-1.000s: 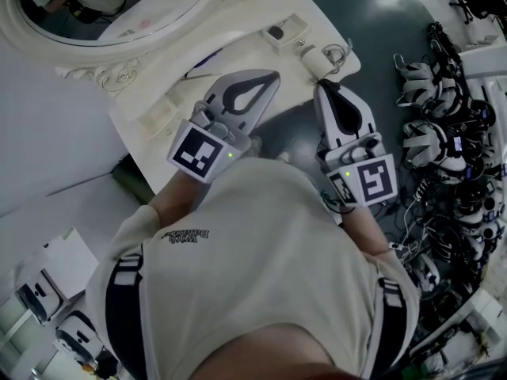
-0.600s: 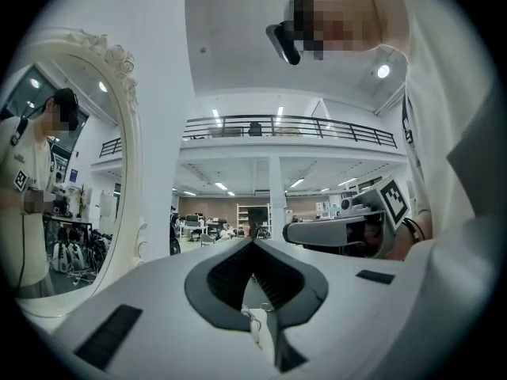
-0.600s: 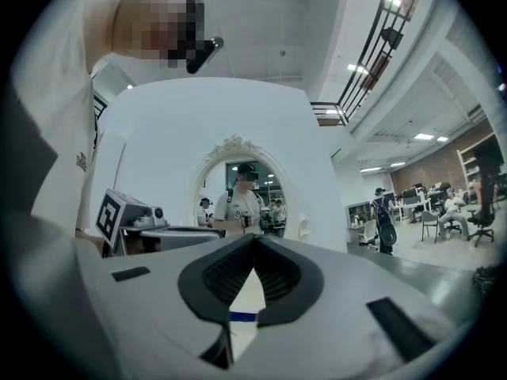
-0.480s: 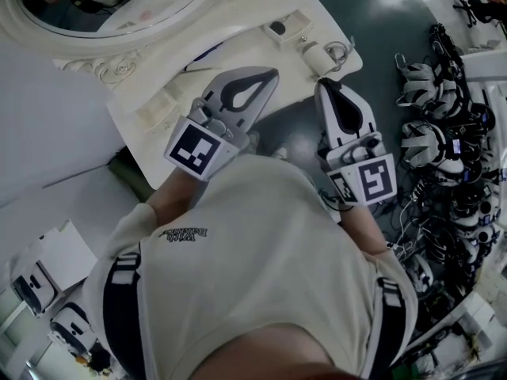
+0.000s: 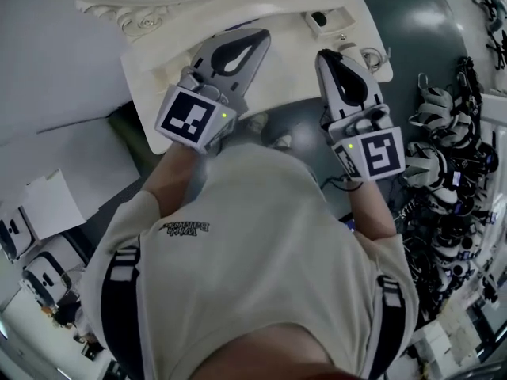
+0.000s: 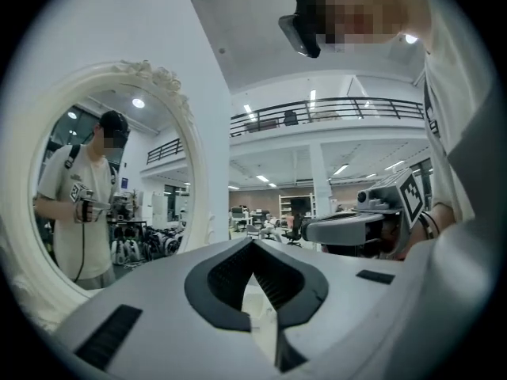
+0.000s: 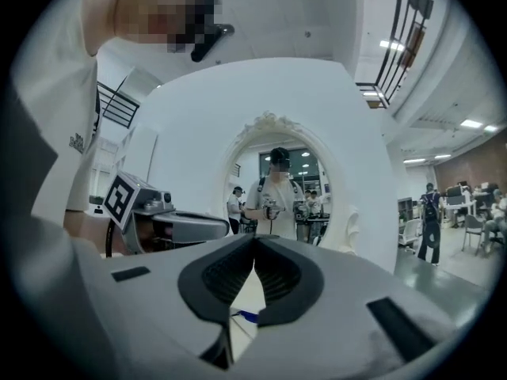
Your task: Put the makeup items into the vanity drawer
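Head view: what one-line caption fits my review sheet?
Person facing a white vanity, left gripper and right gripper both shut and empty, reaching over it.

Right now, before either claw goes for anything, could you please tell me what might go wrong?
The left claw and right claw are both shut and empty over the vanity top; reaching shut would likely shove an item rather than grip it. The small looped item lies near the right edge and could be pushed off onto the floor. The left claw points toward the carved mirror frame and might bump it.
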Tool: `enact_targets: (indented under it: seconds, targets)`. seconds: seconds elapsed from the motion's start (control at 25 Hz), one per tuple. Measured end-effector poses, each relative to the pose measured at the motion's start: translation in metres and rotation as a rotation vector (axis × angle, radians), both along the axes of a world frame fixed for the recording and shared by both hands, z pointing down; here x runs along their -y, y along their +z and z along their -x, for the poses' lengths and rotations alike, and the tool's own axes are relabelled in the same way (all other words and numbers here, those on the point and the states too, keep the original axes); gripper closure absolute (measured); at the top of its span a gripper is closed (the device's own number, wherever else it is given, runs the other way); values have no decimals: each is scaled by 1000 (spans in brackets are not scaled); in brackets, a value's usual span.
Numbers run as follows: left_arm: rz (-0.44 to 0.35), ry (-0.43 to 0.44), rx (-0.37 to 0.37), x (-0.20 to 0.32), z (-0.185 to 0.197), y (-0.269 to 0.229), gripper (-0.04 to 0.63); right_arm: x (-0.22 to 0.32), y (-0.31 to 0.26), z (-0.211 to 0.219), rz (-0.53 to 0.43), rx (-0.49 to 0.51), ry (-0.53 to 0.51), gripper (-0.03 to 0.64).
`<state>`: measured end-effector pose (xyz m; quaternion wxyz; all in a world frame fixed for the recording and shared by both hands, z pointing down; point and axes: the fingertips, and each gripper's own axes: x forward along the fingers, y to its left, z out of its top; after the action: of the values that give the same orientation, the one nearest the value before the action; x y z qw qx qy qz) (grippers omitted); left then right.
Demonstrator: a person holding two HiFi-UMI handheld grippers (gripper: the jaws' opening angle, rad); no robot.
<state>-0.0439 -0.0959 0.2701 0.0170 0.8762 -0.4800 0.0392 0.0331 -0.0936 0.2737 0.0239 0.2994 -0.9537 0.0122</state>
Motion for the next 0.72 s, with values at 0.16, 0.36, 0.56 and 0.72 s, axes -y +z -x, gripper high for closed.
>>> enact_targets:
  seconds: [0.16, 0.36, 0.56, 0.72]
  targets:
    - [4, -117, 15, 10, 46, 7, 583, 16, 12, 42, -9, -55, -96, 609]
    - [63, -228, 28, 16, 92, 39, 583, 34, 52, 95, 28, -138, -205, 609]
    - [116, -243, 27, 33, 113, 78, 583, 55, 103, 141, 54, -237, -255, 592]
    - [156, -257, 11, 46, 123, 116, 583, 67, 151, 166, 105, -313, -293, 583]
